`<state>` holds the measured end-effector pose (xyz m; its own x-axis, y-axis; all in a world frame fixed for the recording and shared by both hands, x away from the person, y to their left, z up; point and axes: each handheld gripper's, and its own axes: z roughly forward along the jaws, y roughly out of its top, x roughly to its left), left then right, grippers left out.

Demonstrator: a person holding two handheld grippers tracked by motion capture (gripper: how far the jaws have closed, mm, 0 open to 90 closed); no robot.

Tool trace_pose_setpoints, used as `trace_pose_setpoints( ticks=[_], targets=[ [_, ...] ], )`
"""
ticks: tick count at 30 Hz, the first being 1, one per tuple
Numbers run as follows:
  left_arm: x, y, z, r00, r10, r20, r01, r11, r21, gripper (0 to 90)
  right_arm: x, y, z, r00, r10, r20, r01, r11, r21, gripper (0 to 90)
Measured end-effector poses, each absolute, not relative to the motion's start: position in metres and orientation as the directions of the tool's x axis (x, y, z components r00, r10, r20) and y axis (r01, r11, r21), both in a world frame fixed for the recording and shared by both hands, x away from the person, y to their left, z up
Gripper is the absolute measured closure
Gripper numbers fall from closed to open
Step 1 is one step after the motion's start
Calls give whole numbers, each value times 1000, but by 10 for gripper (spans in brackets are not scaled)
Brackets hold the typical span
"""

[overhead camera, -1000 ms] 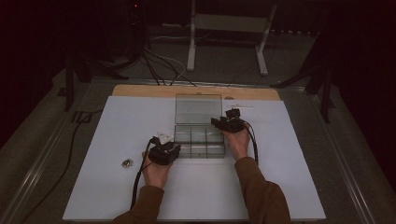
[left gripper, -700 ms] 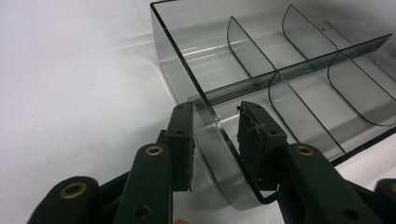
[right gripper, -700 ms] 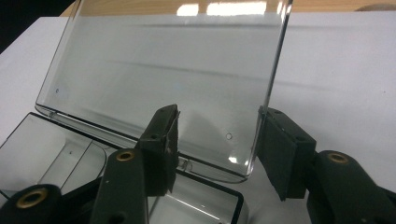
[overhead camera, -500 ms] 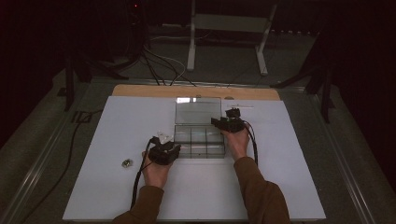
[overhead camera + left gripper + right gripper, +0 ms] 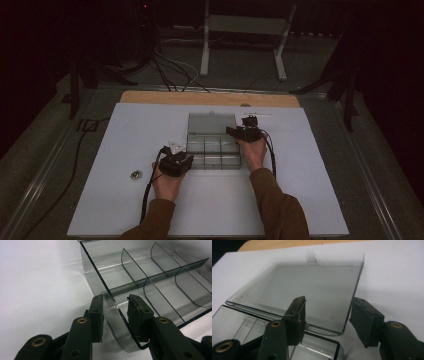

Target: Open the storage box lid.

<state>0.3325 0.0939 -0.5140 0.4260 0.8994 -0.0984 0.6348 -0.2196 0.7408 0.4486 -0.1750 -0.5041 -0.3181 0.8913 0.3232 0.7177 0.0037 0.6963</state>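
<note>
A clear grey compartment box (image 5: 212,152) lies open on the white sheet (image 5: 125,135), its lid (image 5: 210,124) folded back flat on the far side. My left gripper (image 5: 182,159) is at the box's near left corner. In the left gripper view its jaws (image 5: 115,300) straddle the rounded corner wall (image 5: 117,322), one pad outside and one inside, shut on it. The compartments (image 5: 160,297) look empty. My right gripper (image 5: 235,132) is at the box's right side by the hinge. It stands open (image 5: 329,301) around the lid's corner (image 5: 347,315), and its pads are clear of the lid.
A small metal object (image 5: 135,174) lies on the sheet left of my left hand. A wooden strip (image 5: 210,98) runs along the sheet's far edge. Cables (image 5: 170,70) and a stand's legs (image 5: 240,50) are on the floor beyond the table.
</note>
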Motion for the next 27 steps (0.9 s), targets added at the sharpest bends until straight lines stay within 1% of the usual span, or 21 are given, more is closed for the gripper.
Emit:
trace_pose_setpoints(
  ticks=[12,13,15,16,17,18,19,22,23,24,25,27],
  targets=[
    [333,94,-514,430,896,-108,630,-212,747,663,447,-175,-504,-328,894,304,706,18,708,455],
    [333,94,-514,430,896,-111,630,-210,748,653,447,-176,-504,-332,894,299,701,22,713,420],
    [332,95,-513,430,895,-119,627,-201,753,648,446,-176,-503,-337,895,292,695,27,719,384],
    [332,95,-512,434,892,-125,625,-198,755,629,446,-176,-503,-350,892,287,688,36,725,356],
    [332,95,-512,434,892,-125,625,-198,755,614,446,-176,-503,-350,892,287,688,36,725,356],
    [332,94,-511,437,891,-121,620,-200,759,614,445,-176,-502,-358,892,276,682,48,730,334],
    [332,94,-510,439,890,-121,617,-200,761,594,444,-177,-501,-376,886,270,670,59,740,280],
    [331,94,-508,435,892,-127,611,-189,769,559,441,-177,-499,-387,885,259,651,63,757,207],
    [331,94,-508,435,892,-127,611,-189,769,539,441,-177,-499,-387,885,259,651,63,757,207],
    [331,94,-505,431,893,-126,607,-184,773,539,440,-177,-497,-390,885,253,645,67,761,189],
    [331,93,-504,430,894,-125,604,-181,776,494,438,-176,-494,-409,881,238,626,82,775,147],
    [331,94,-502,442,886,-143,601,-174,780,445,435,-176,-491,-422,878,225,611,92,786,116]
  ],
)
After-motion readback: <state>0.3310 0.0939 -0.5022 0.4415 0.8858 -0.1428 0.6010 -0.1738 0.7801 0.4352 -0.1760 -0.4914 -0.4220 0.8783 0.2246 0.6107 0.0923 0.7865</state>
